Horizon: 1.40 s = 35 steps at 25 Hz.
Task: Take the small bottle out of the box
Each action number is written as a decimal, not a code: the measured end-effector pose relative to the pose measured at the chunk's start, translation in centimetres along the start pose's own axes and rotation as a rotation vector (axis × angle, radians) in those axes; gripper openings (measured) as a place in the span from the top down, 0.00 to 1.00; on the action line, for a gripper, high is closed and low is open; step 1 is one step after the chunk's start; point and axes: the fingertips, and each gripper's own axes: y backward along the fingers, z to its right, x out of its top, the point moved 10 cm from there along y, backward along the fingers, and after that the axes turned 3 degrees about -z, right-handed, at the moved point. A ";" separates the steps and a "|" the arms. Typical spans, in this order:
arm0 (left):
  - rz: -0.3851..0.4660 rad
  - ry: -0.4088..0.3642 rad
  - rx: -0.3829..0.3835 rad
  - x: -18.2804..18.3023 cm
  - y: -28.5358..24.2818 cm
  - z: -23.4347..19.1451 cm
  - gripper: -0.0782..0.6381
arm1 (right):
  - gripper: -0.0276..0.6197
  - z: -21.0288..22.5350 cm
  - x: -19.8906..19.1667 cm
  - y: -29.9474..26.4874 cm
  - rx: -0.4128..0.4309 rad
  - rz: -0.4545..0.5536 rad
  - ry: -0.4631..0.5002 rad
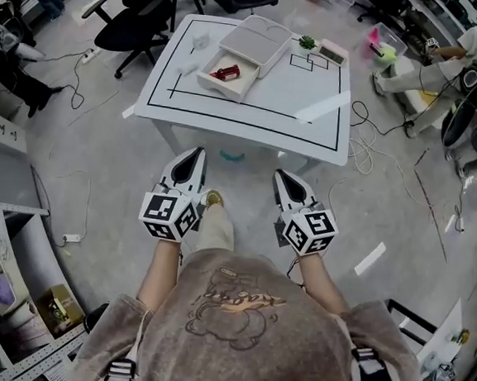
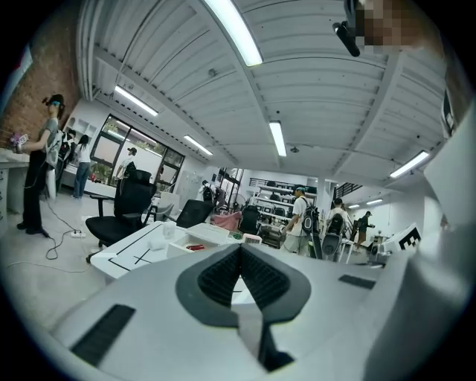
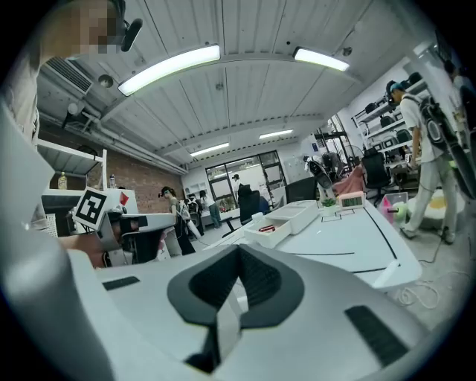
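A small red bottle (image 1: 225,72) lies in an open white box (image 1: 231,84) whose lid rests behind it on the white table (image 1: 311,121). I stand on the floor short of the table's near edge. My left gripper (image 1: 195,157) and right gripper (image 1: 282,178) are held out side by side toward the table, both shut and holding nothing. In the left gripper view the closed jaws (image 2: 239,257) point at the box (image 2: 186,239), with the bottle (image 2: 195,247) far off. From the right gripper (image 3: 239,257) the box (image 3: 281,227) and bottle (image 3: 266,228) are also distant.
On the table's far side stand a small green plant (image 1: 307,42), a pink-edged clock (image 1: 334,51) and a white cup (image 1: 200,44). A black office chair (image 1: 133,19) stands to the table's left. Cables (image 1: 366,155) trail on the floor at right. People work around the room.
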 end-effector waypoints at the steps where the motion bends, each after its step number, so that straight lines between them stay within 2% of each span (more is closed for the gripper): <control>1: -0.003 0.003 -0.002 0.3 -0.8 -0.5 0.88 | 0.97 0.4 0.4 -0.7 -0.003 0.000 -0.002; 14: -0.026 0.001 -0.065 5.9 -10.6 -7.5 0.88 | 0.97 3.6 6.5 -11.1 -0.038 0.017 -0.017; 22: -0.029 0.005 -0.119 8.2 -16.0 -11.3 0.88 | 0.97 5.0 9.5 -16.9 -0.067 0.038 -0.006; 27: -0.036 0.003 -0.153 9.1 -18.1 -12.8 0.88 | 0.97 5.4 10.9 -18.9 -0.088 0.063 -0.004; 35: -0.049 -0.008 -0.170 9.5 -19.7 -13.7 0.88 | 0.97 6.4 11.5 -20.4 -0.100 0.049 0.001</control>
